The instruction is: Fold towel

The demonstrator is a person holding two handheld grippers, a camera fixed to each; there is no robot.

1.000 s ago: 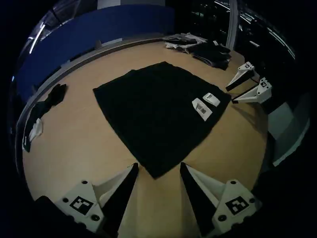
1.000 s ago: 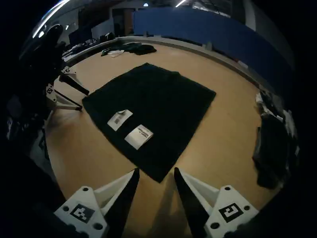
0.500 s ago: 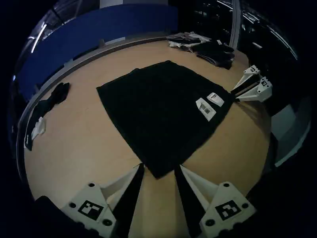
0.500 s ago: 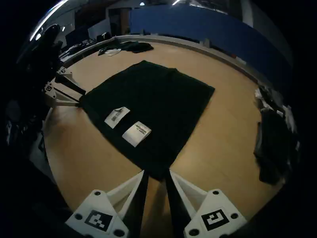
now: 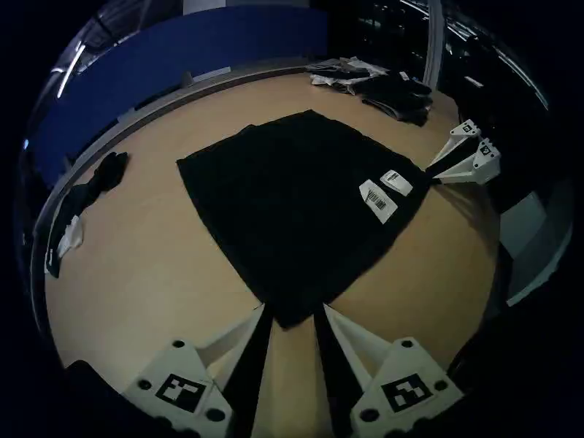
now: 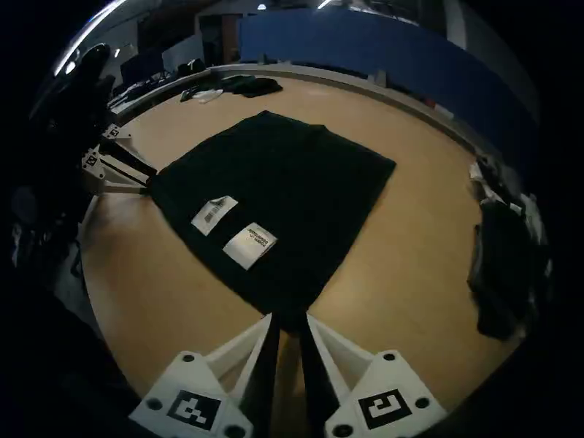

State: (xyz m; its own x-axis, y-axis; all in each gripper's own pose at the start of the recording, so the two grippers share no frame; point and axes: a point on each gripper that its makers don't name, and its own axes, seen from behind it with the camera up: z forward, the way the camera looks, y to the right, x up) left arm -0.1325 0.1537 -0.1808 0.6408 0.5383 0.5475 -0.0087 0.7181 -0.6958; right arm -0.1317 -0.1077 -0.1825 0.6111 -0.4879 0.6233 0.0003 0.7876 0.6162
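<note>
On the broad wooden table (image 5: 146, 248) we see the dark towel (image 5: 292, 197) spread flat, with one corner nearest each camera. The left gripper (image 5: 292, 312) and right gripper (image 6: 290, 320) each straddle such a corner, jaws drawn narrow about the cloth; whether they pinch it we cannot tell. Two white labels (image 6: 250, 245) lie on the towel. We judge it light and limp, best taken by its corners.

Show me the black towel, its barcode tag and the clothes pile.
black towel (image 5: 292, 197), left gripper view, its middle.
barcode tag (image 5: 378, 202), left gripper view, its centre.
clothes pile (image 6: 504, 277), right gripper view, its middle.
</note>
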